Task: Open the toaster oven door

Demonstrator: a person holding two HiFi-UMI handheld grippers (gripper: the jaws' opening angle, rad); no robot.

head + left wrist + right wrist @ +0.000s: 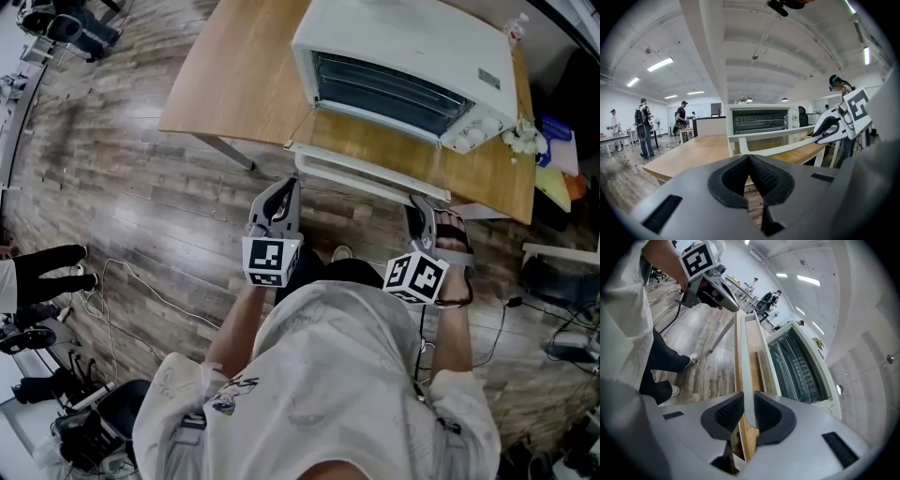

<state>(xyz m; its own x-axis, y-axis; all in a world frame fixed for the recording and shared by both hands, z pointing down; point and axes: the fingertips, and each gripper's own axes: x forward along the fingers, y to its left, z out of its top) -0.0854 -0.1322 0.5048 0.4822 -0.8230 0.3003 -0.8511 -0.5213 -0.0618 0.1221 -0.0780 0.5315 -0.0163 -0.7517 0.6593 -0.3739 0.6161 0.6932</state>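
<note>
- Clamping the white door handle (748,380) in the right gripper (749,405): narrow gap, pads pressed on both faces of the bar, at its right end.
- Holding nothing in the left gripper (750,161): pads together at the tips, pointed at the handle's left end, near it but apart.
- Ahead of both grippers: toaster oven door (768,136) down, near level, sticking out past the table (234,84) edge towards the person.
- Beyond the door: white toaster oven (403,42) on the table, cavity open, wire rack (389,89) visible inside.
- Below both grippers: wood-plank floor (141,187).
- Far off to the left gripper's left: several people (643,126) standing, well apart from the table.
</note>
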